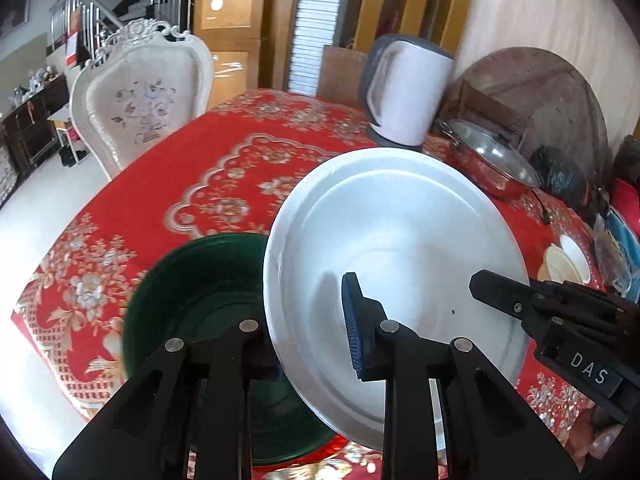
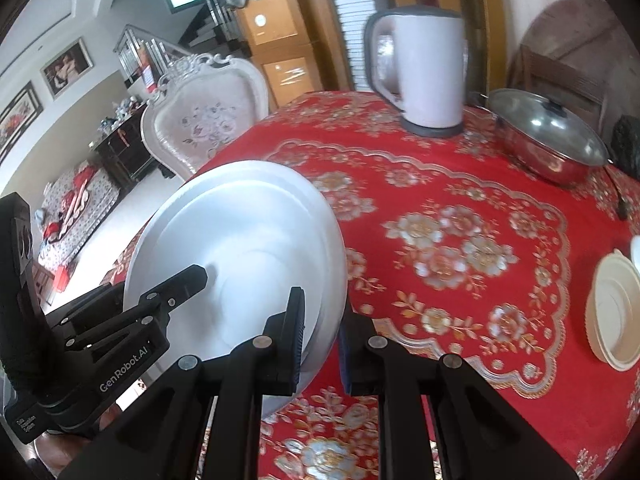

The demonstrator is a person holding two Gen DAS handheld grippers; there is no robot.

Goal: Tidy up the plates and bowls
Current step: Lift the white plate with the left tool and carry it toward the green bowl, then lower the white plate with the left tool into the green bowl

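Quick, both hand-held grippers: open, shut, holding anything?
Left hand-held gripper: shut on the white plate's left rim.
Right hand-held gripper: shut on the same plate's right rim.

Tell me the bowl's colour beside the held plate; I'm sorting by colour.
Dark green bowl, clearest in the left wrist view.

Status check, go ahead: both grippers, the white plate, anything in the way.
Left gripper and right gripper both shut on white plate, held tilted above the tablecloth. Green bowl just beside it. Kettle well clear.
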